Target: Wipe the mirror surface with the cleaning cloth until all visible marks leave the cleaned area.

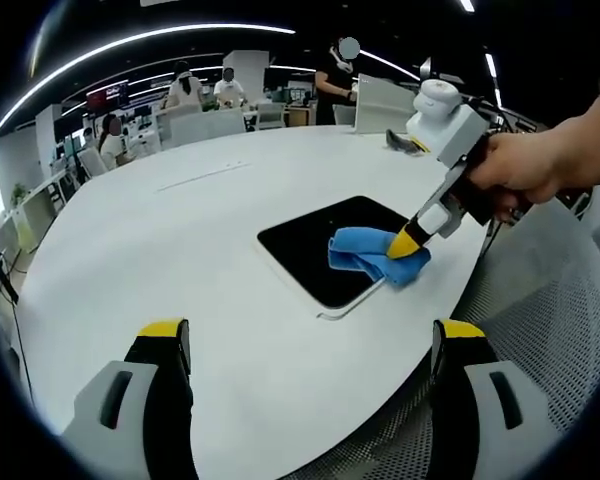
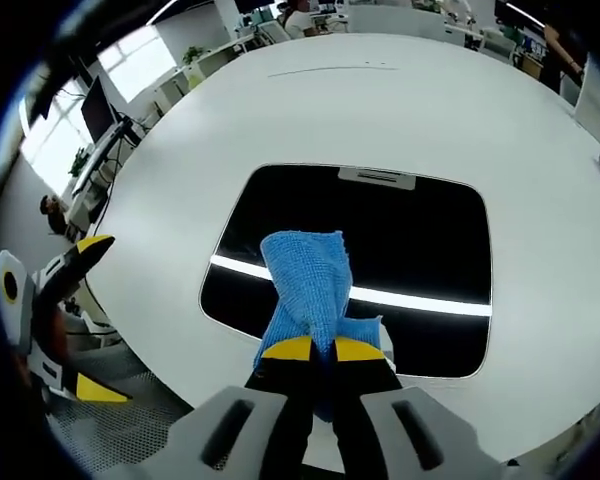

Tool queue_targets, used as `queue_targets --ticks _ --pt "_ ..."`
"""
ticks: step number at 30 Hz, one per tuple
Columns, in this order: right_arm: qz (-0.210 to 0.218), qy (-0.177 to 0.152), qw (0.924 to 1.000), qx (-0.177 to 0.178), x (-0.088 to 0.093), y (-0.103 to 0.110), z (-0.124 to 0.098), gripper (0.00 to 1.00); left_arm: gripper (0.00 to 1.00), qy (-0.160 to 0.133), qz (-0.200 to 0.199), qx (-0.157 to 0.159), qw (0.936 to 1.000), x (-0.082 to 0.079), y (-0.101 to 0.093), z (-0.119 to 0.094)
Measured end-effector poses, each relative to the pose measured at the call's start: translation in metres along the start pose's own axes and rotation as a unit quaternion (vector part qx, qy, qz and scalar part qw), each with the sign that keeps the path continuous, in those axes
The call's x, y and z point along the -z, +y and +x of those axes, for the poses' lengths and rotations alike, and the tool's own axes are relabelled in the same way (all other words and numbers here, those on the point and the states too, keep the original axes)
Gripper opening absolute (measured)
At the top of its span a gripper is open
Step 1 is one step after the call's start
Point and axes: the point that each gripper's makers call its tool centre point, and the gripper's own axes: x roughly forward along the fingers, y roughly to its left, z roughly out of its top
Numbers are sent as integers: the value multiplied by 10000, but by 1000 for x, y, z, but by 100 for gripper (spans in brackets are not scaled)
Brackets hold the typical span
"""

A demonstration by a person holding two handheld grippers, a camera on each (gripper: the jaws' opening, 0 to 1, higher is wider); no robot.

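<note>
In the left gripper view, the left gripper [image 1: 310, 345] hangs over the big white table [image 1: 180, 240] with its two yellow-tipped fingers [image 1: 165, 330] spread wide apart and nothing between them. The mirror [image 1: 310, 245] lies flat on the table, beyond these fingers and near the table's curved edge; it looks black with a thin pale frame. The blue cleaning cloth [image 1: 375, 255] sits on the mirror's corner closest to that edge, and part of it hangs over the frame. The right gripper [image 1: 412, 243] comes in from the side, held by a person's hand [image 1: 525, 170], and its yellow tips pinch the cloth and press it down on the mirror. A grey mesh chair [image 1: 540, 320] stands just beside the table edge near the mirror. Far behind the mirror, people sit and stand at desks. In the right gripper view, the right gripper [image 2: 322, 349] has its fingers [image 2: 288, 348] pressed close together on the cleaning cloth [image 2: 308, 275], which is bunched at the tips and spreads out flat over the mirror [image 2: 420, 230]. A bright stripe of light shines across the dark glass. The left gripper [image 2: 75, 320] is off the table's edge, to the side of the mirror, with its fingers spread.
</note>
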Motion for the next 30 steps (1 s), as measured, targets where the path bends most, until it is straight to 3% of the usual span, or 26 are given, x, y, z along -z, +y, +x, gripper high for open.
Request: queue_targets --ticks 13,30 --pt "-17 -61 9999 90 -18 -6 7 0 99 -28 -61 8 10000 0 0 1" --pt "-19 -87 9998 201 -79 -26 33 0 99 19 -82 32 10000 2 0 1"
